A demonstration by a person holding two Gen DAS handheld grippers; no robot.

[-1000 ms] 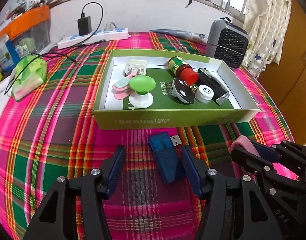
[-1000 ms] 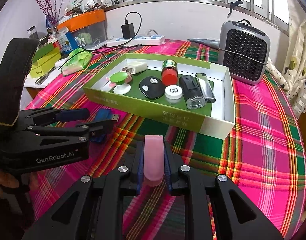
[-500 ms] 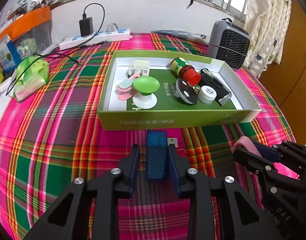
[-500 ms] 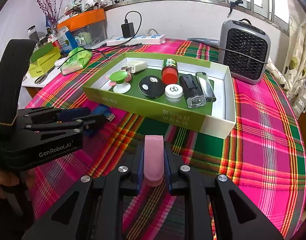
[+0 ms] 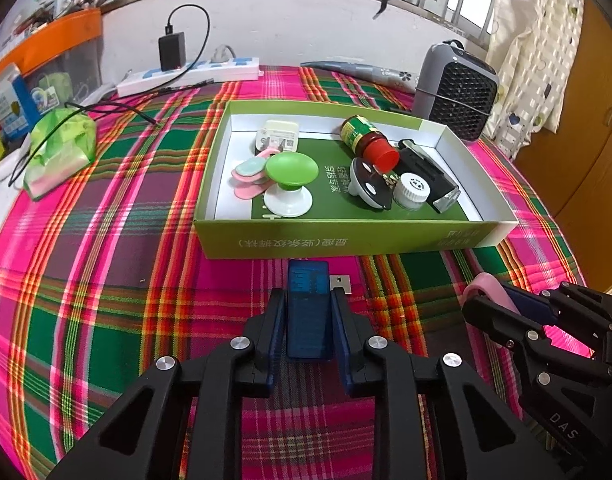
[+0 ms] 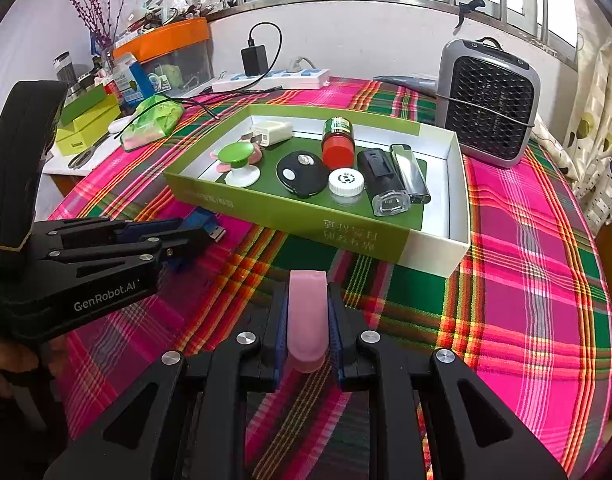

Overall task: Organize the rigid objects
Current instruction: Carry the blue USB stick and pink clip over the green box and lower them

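The left tongs (image 5: 309, 320) have just been closing and now pinch the blue USB reader (image 5: 309, 308) on the table (image 5: 106, 280) before the green box (image 5: 345, 236), while the right tongs (image 6: 307, 320) clamp a pink piece (image 6: 307, 316).

You have a table under a pink and green plaid cloth (image 5: 106, 280). On it sit a green box (image 5: 345, 240), a white power strip (image 5: 194, 76), a grey fan heater (image 5: 457, 88) and a green bag (image 5: 62, 148).
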